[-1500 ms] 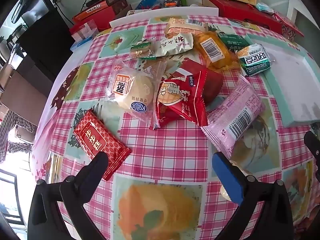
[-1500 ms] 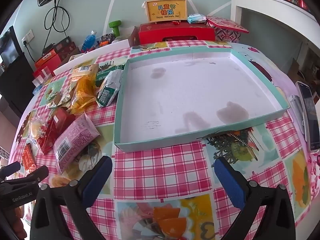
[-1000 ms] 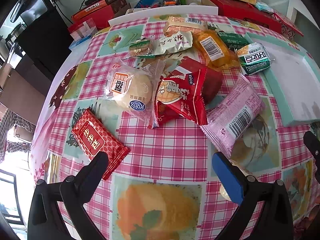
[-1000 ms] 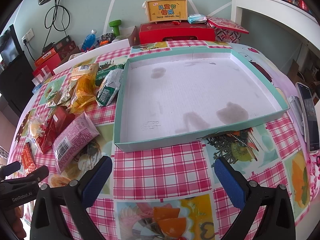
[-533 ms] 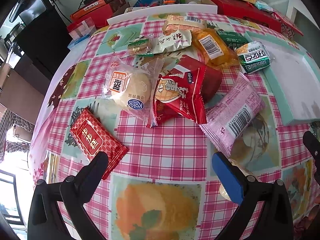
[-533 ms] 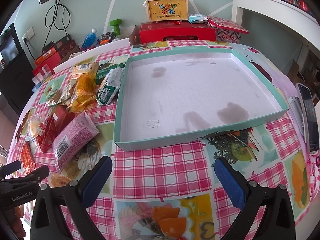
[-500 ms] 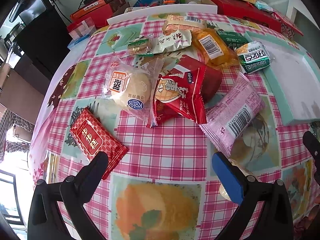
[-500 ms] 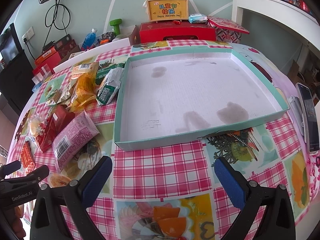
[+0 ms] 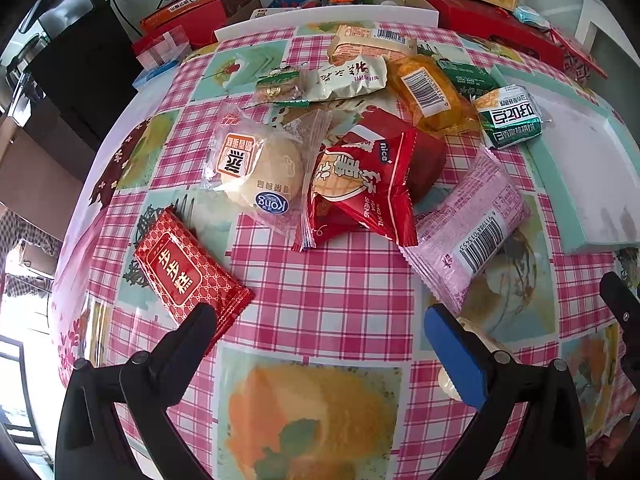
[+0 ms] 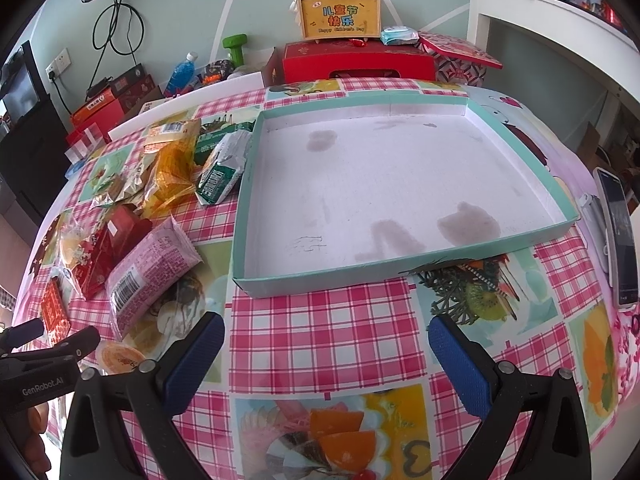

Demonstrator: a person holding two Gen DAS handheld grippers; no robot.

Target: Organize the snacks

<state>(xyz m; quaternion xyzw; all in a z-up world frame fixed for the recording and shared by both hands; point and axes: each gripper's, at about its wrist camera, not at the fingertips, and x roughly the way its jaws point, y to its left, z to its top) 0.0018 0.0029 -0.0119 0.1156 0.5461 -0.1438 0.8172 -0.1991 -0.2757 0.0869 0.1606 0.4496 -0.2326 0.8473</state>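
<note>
Several snack packs lie in a pile on the checked tablecloth: a flat red pack (image 9: 188, 268), a clear-wrapped bun (image 9: 260, 172), a red wafer pack (image 9: 360, 188), a pink pack (image 9: 468, 228), an orange pack (image 9: 428, 96) and a green-and-white pack (image 9: 508, 116). A shallow teal tray with a white floor (image 10: 404, 276) stands empty to their right. My left gripper (image 9: 320, 320) is open and empty, low over the table in front of the pile. My right gripper (image 10: 326, 332) is open and empty in front of the tray. A small round jelly cup (image 10: 120, 356) lies near the left gripper.
A phone (image 10: 618, 236) lies at the table's right edge. Red gift boxes (image 10: 356, 62), a yellow box (image 10: 340, 14), a blue bottle (image 10: 180, 70) and a green dumbbell (image 10: 234, 44) stand behind the table. The left gripper's body (image 10: 40, 364) shows at the lower left.
The left gripper has crept slightly forward toward the snack pile. The right gripper has barely moved. Both stay open.
</note>
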